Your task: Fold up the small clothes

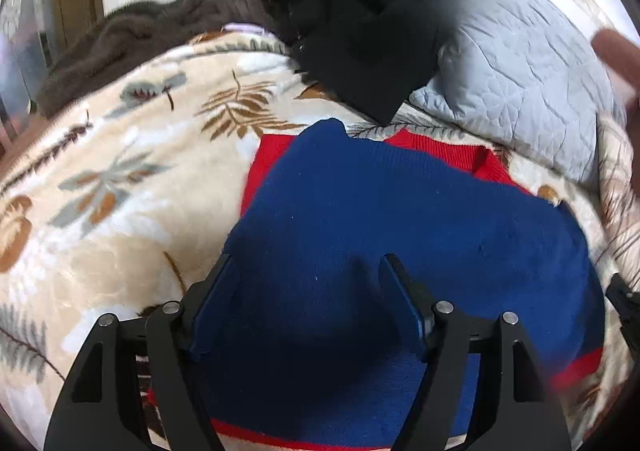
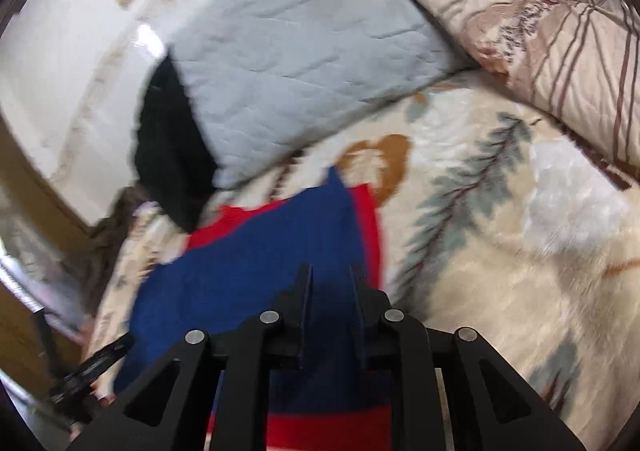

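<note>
I am looking down at the small navy-blue knitted sweater with red trim (image 1: 400, 219), and I am taking it as my landmark; it is lying flat on the bed's cream plush blanket printed with leaves and ferns (image 1: 120, 179). My left tongs (image 1: 308, 263) are standing wide over the near part of the sweater, blue knit showing between the two fingers, and the pads are not pressing on it. My right tongs (image 2: 330, 271) are standing narrow above the sweater's near right part; the picture is blurred, yet I am seeing a gap between the fingers and no cloth pinched there.

Beyond the sweater's far edge a crumpled black garment (image 1: 360, 19) is lying heaped, its lower tip close to the sweater. To the right of that heap a pale grey quilted pillow (image 1: 520, 71) is resting, and in the right wrist view a cream pillow with brown stripes (image 2: 560, 51) is lying past it. Left of the black garment a brown fuzzy cloth (image 1: 152, 31) is bunched.

I am seeing no container and no readable writing.
</note>
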{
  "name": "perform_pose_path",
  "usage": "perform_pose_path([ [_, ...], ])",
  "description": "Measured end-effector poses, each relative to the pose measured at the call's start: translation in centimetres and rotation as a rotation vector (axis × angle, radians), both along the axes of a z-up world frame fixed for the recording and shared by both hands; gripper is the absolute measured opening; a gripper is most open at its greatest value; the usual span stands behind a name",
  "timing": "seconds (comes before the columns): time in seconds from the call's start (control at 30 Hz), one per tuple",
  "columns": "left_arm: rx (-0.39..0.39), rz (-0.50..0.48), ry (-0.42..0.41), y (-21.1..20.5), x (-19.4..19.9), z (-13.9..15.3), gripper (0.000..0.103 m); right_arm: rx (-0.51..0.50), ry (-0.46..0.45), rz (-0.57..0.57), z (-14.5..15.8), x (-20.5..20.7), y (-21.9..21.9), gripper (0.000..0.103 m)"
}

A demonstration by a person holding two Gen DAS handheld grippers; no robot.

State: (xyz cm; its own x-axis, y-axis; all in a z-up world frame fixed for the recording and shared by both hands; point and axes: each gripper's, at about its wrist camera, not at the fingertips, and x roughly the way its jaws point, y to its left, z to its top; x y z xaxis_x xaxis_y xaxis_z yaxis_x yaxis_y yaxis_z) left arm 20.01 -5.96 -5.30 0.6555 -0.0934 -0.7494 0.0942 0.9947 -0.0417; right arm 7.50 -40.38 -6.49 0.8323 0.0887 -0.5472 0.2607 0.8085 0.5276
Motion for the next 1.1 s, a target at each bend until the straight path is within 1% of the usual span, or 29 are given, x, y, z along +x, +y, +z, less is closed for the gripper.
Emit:
perform_pose_path([
  [0.03, 0.017, -0.006, 0.003, -0.2, 0.0, -0.4, 0.073, 0.038, 0.002, 0.04, -0.7, -0.3, 0.7, 0.043],
  [0.07, 0.049, -0.014, 0.02, -0.7, 0.3, -1.3, 0.073, 0.06, 0.042, 0.064, -1.8, -0.2, 1.2, 0.04],
  [0.1, 0.068, -0.018, 0.019, -0.9, 0.4, -1.7, 0.073, 0.07, 0.141, 0.076, -3.5, 0.3, 1.9, 0.031],
  [0.13, 0.082, -0.019, 0.003, -0.9, 0.2, -1.8, 0.074, 0.058, 0.158, 0.064, -3.7, -0.1, 2.3, 0.03],
  [0.2, 0.098, -0.013, -0.018, -0.7, -0.2, -1.4, 0.073, 0.032, 0.171, 0.051, -2.4, -1.4, 3.3, 0.032],
  [0.23, 0.109, -0.008, -0.018, -0.6, -0.4, -1.2, 0.073, 0.027, 0.188, 0.074, -1.3, -2.5, 4.2, 0.032],
  [0.33, 0.137, 0.003, -0.006, -0.3, -1.1, -0.4, 0.073, -0.087, 0.195, 0.136, 1.3, -4.8, 6.6, 0.032],
  [0.4, 0.154, 0.001, 0.0, -0.2, -1.9, 0.2, 0.073, -0.134, 0.175, 0.157, 2.5, -6.2, 7.5, 0.032],
  [0.47, 0.185, -0.005, -0.005, -0.1, -2.7, 0.6, 0.073, -0.149, 0.152, 0.15, 3.3, -7.9, 7.7, 0.032],
  [0.53, 0.193, 0.0, 0.005, 0.0, -3.1, 0.9, 0.073, -0.141, 0.159, 0.12, 3.5, -9.3, 7.2, 0.033],
  [0.67, 0.145, -0.01, 0.054, 0.1, -2.7, 1.5, 0.073, -0.116, 0.178, 0.054, 3.6, -11.3, 5.9, 0.033],
  [0.83, 0.086, -0.031, 0.123, 0.0, -1.0, 2.1, 0.073, -0.098, 0.183, 0.003, 3.5, -12.1, 4.3, 0.039],
  [0.9, 0.049, -0.038, 0.143, 0.3, -0.2, 2.4, 0.073, -0.086, 0.194, 0.0, 3.0, -11.3, 4.0, 0.039],
  [1.0, -0.01, -0.042, 0.164, 1.4, 0.9, 2.8, 0.073, -0.072, 0.219, 0.004, 2.1, -8.8, 4.0, 0.039],
  [1.1, -0.005, -0.065, 0.196, 2.2, 2.6, 3.0, 0.073, -0.031, 0.203, 0.031, 1.4, -6.7, 4.0, 0.041],
])
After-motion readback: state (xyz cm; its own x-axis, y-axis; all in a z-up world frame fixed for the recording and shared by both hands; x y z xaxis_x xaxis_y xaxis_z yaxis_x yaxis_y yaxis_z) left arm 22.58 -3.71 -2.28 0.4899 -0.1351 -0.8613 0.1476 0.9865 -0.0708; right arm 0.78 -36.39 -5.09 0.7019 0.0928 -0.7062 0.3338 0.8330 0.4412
